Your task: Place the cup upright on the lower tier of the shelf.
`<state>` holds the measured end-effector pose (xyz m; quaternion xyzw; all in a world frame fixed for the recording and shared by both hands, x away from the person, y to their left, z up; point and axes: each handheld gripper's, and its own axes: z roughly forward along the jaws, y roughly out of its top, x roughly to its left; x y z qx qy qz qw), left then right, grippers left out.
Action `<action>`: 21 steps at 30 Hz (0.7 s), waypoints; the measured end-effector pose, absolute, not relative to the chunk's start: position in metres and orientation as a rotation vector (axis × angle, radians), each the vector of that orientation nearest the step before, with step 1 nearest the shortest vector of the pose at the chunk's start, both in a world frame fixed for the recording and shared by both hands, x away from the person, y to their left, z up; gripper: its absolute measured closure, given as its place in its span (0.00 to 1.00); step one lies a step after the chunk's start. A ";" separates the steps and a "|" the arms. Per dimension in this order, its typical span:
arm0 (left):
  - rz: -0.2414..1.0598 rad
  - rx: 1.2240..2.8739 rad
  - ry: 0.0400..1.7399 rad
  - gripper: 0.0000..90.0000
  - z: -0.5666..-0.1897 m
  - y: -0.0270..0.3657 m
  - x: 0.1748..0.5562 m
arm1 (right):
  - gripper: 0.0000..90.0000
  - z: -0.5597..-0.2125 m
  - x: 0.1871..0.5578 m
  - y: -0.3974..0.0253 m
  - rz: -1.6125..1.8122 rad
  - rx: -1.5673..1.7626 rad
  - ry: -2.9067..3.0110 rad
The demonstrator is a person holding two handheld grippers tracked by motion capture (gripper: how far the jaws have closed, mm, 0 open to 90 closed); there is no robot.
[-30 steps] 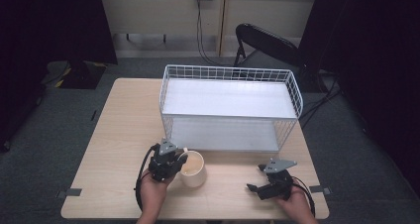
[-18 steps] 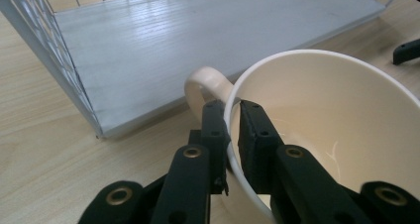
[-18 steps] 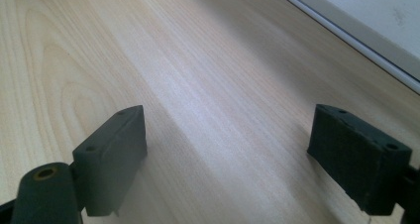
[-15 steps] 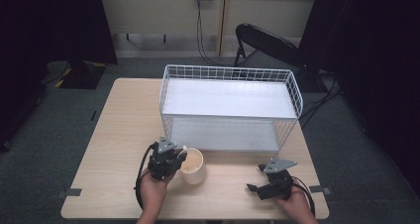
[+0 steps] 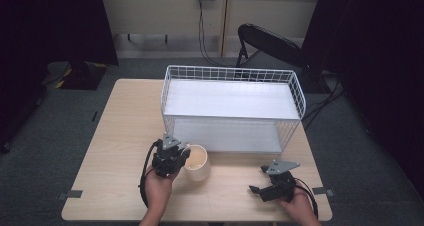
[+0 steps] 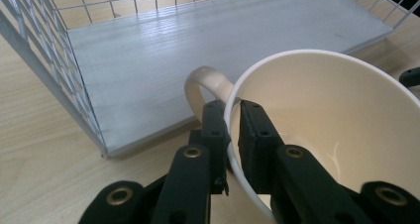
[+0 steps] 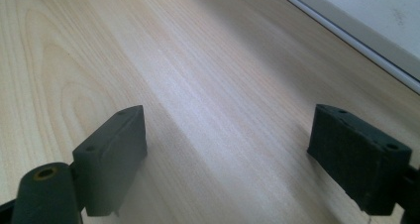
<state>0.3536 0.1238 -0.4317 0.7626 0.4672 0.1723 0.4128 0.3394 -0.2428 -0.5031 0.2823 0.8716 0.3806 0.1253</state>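
Pinching the rim of a cream mug [image 6: 322, 130], the left tool [image 6: 233, 110] has 1 jaw inside the cup and 1 outside, right next to the handle [image 6: 205, 87]. In the high view the mug [image 5: 197, 163] stands on the desk [image 5: 115, 136], just in front of the open lower level of the white wire rack [image 5: 232, 106], with the left tool [image 5: 172, 153] at its left side. The mug looks hard and smooth, likely ceramic, so I think it is a bit heavy, slippery, and could chip or break if it drops. A pinch on the thin wall can let it swing or tip, so a slow, level lift seems best. The handle is another good place to hold. The right tool [image 5: 262, 188] rests low over the desk near the front edge, well apart from the mug, with its jaws spread wide and nothing between them.
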 end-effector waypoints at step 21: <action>0.532 1.882 1.178 0.92 -0.423 0.104 0.367 | 0.16 -0.503 0.339 -0.243 1.109 0.822 2.539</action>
